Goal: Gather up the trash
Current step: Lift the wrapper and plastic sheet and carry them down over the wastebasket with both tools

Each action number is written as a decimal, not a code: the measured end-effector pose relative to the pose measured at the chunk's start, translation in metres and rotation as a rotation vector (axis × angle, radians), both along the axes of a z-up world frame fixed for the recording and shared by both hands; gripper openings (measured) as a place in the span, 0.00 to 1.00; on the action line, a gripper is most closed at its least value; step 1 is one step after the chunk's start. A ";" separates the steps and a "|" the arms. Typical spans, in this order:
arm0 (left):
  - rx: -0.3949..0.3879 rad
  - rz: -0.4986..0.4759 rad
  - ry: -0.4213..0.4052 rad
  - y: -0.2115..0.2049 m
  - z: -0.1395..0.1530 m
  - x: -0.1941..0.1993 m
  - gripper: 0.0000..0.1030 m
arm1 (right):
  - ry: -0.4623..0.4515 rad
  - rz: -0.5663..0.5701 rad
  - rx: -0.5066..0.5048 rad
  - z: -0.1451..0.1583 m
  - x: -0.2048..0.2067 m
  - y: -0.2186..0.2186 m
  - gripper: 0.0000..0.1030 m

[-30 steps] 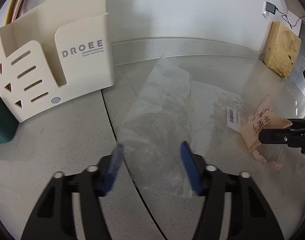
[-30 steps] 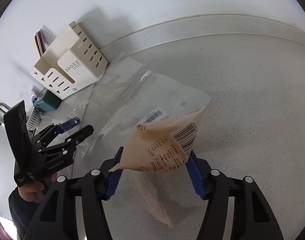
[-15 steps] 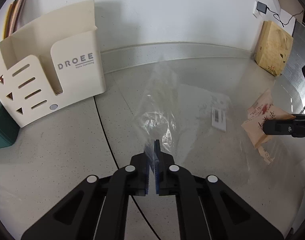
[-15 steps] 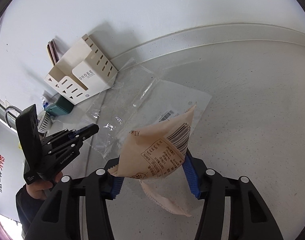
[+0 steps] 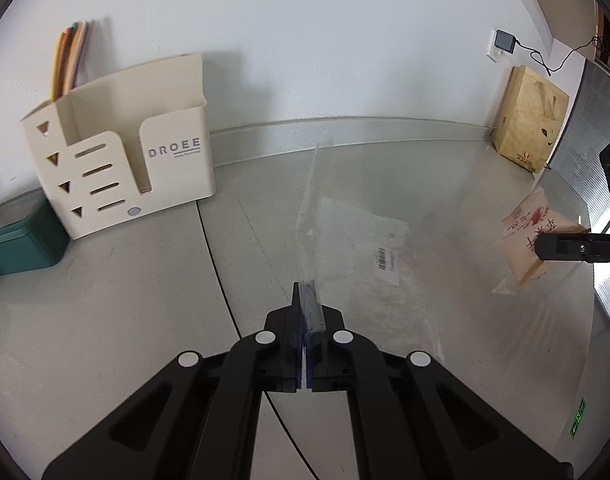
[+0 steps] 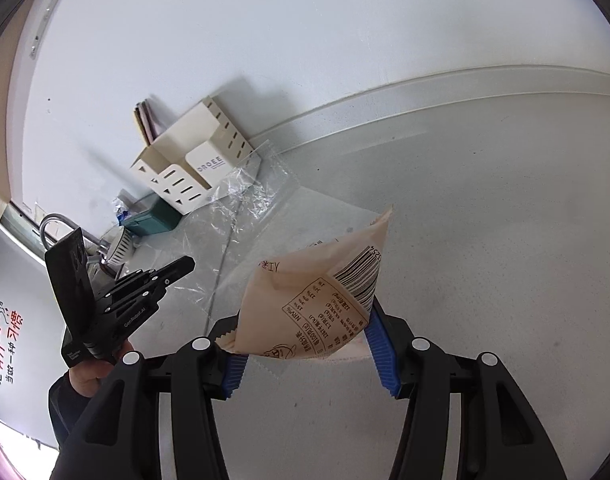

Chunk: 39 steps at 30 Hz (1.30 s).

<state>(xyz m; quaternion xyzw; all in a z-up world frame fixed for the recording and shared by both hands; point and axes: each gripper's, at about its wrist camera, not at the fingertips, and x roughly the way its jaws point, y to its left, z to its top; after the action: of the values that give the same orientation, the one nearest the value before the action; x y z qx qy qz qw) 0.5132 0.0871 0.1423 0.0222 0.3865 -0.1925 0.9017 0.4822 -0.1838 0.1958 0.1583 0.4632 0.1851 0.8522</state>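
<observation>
My left gripper (image 5: 307, 312) is shut on the edge of a large clear plastic bag (image 5: 369, 240) with a barcode label and lifts it off the grey table (image 5: 105, 312). The bag also shows in the right wrist view (image 6: 245, 196), with the left gripper (image 6: 181, 266) at its lower left. My right gripper (image 6: 305, 344) is shut on a beige snack wrapper (image 6: 317, 300) with a barcode and printed text, held above the table. The wrapper shows at the right of the left wrist view (image 5: 533, 240), pinched by the right gripper (image 5: 545, 247).
A cream DROEE file holder (image 5: 121, 164) with coloured folders stands by the wall at left, with a green box (image 5: 21, 240) beside it. A tan paper bag (image 5: 529, 118) leans on the wall at far right. A wall charger (image 5: 505, 40) hangs above it.
My left gripper closed on the clear plastic bag and raised it from the table. My right gripper lifted the beige wrapper higher.
</observation>
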 end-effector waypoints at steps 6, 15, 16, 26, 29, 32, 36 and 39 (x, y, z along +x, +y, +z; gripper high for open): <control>-0.008 0.006 -0.052 -0.001 0.037 -0.062 0.01 | -0.044 0.020 0.011 0.028 -0.058 -0.001 0.54; 0.022 -0.034 -0.122 -0.013 0.074 -0.184 0.02 | -0.077 0.069 0.037 0.046 -0.154 0.003 0.54; 0.019 -0.036 -0.124 -0.013 0.075 -0.197 0.02 | -0.081 0.073 0.037 0.047 -0.165 0.004 0.54; -0.046 -0.097 -0.163 -0.009 0.075 -0.343 0.02 | -0.126 0.086 0.060 0.048 -0.287 -0.003 0.54; -0.076 -0.118 -0.166 -0.010 0.068 -0.389 0.02 | -0.128 0.082 0.070 0.040 -0.326 -0.010 0.54; -0.100 -0.144 -0.169 -0.011 0.059 -0.435 0.02 | -0.122 0.076 0.085 0.031 -0.359 -0.018 0.54; -0.124 -0.171 -0.158 -0.013 0.045 -0.481 0.02 | -0.109 0.066 0.096 0.016 -0.400 -0.027 0.54; -0.140 -0.186 -0.127 -0.014 0.031 -0.509 0.02 | -0.096 0.070 0.097 0.006 -0.422 -0.029 0.54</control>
<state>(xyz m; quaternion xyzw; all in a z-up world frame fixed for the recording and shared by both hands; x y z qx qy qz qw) 0.0044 0.0730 0.1734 0.0072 0.3104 -0.2999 0.9020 0.0605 -0.2124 0.2023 0.1741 0.4174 0.2445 0.8577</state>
